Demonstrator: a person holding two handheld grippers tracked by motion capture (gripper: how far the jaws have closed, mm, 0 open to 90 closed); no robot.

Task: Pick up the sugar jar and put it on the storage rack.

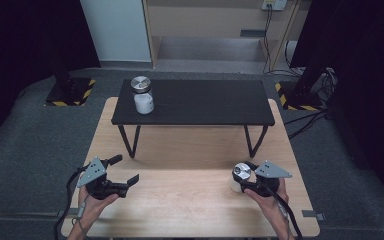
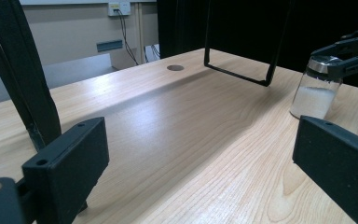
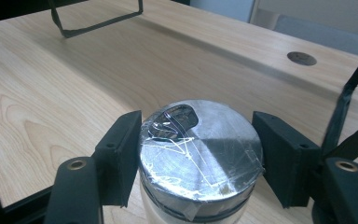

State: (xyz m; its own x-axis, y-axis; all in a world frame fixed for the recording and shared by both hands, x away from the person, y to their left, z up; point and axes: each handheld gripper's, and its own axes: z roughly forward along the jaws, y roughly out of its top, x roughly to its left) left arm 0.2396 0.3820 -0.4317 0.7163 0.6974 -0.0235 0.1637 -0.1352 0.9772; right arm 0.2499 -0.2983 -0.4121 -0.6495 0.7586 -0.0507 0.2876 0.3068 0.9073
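At the lower right of the high view, the right gripper [image 1: 243,176] has its jaws around the lid of a jar [image 1: 240,179] standing on the wooden table [image 1: 190,200]; one jaw touches, the other looks just apart, so the grasp seems unfinished. The left gripper [image 1: 125,172], lower left, hangs released and empty. A second jar [image 1: 142,95] stands on the black shelf [image 1: 205,102], upper left.

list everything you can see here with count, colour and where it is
shaker jar: 1, clear with white contents, silver lid, on the shelf's left end
shaker jar: 1, same look, on the table between the right gripper's jaws
shelf: 1, black, on the table's far half
table: 1, light wood
left gripper: 1, black, open, near left
right gripper: 1, black, around the near jar's lid; contact unclear
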